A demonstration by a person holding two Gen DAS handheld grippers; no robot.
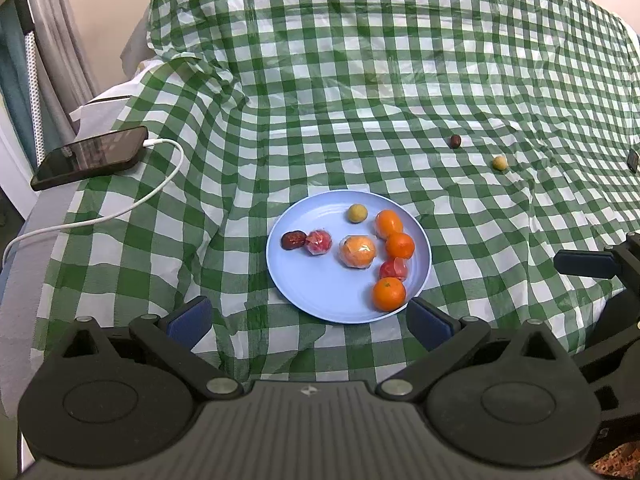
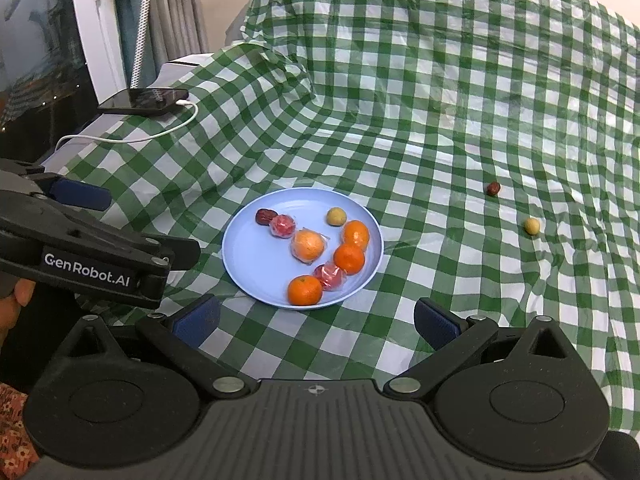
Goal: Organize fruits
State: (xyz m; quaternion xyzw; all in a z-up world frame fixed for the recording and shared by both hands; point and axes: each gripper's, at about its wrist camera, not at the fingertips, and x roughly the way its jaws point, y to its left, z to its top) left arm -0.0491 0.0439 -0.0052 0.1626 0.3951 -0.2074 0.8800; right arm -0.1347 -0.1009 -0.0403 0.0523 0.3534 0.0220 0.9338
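Observation:
A light blue plate (image 1: pixel 304 280) (image 2: pixel 248 268) sits on the green checked cloth. It holds three bare oranges (image 1: pixel 389 293) (image 2: pixel 305 290), a wrapped orange (image 1: pixel 358 252) (image 2: pixel 307 245), two red wrapped fruits (image 1: pixel 319 242) (image 2: pixel 283 226), a dark date (image 1: pixel 293 240) (image 2: pixel 265 216) and a small yellow fruit (image 1: pixel 357 213) (image 2: pixel 336 216). Off the plate to the far right lie another dark date (image 1: pixel 455 141) (image 2: pixel 493 188) and a yellow fruit (image 1: pixel 499 163) (image 2: pixel 531 225). My left gripper (image 1: pixel 308 318) is open just short of the plate, empty. My right gripper (image 2: pixel 316 320) is open and empty too.
A black phone (image 1: pixel 90 158) (image 2: pixel 144 101) with a white charging cable (image 1: pixel 132 204) (image 2: pixel 160 133) lies at the cloth's left edge. The cloth rises over a hump at the back. Curtains and a white frame stand to the left. A hand (image 2: pixel 16 300) grips the left tool.

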